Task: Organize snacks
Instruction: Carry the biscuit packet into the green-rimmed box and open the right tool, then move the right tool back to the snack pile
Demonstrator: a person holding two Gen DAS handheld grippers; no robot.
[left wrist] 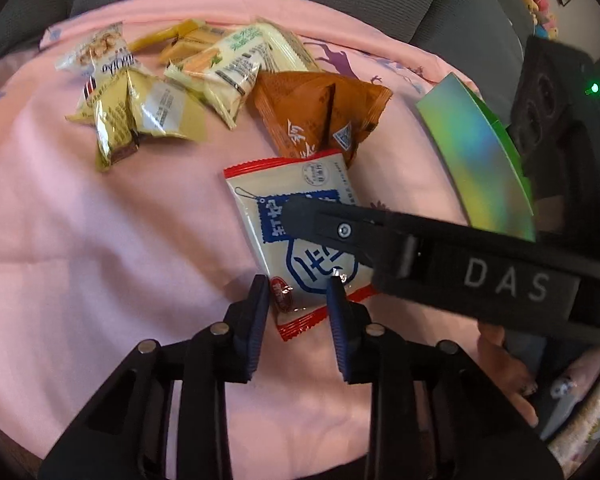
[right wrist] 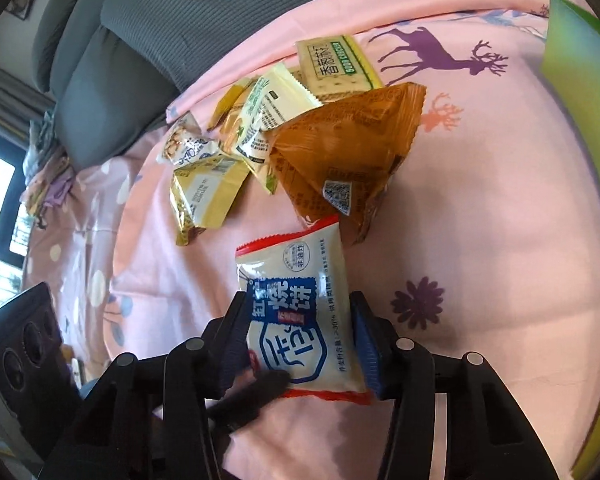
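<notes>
White snack packet [right wrist: 296, 312] gripped by both hand-held grippers [right wrist: 300, 344] [left wrist: 298, 304], one orange packet [left wrist: 320, 112] behind.

The left gripper [left wrist: 298, 296] points down at a white snack packet [left wrist: 300, 236] with red edges and blue print, which lies on a pink bedsheet [left wrist: 80, 240]. Its blue-padded fingers [left wrist: 256, 320] stand at both sides of the packet's lower end. The right gripper [left wrist: 300, 212], marked DAS, reaches in from the right over the same packet. Behind lie an orange packet [left wrist: 320, 112] and a pile of yellow and white packets [left wrist: 160, 92]. A shiny green box [left wrist: 480, 160] stands at the right.
</notes>
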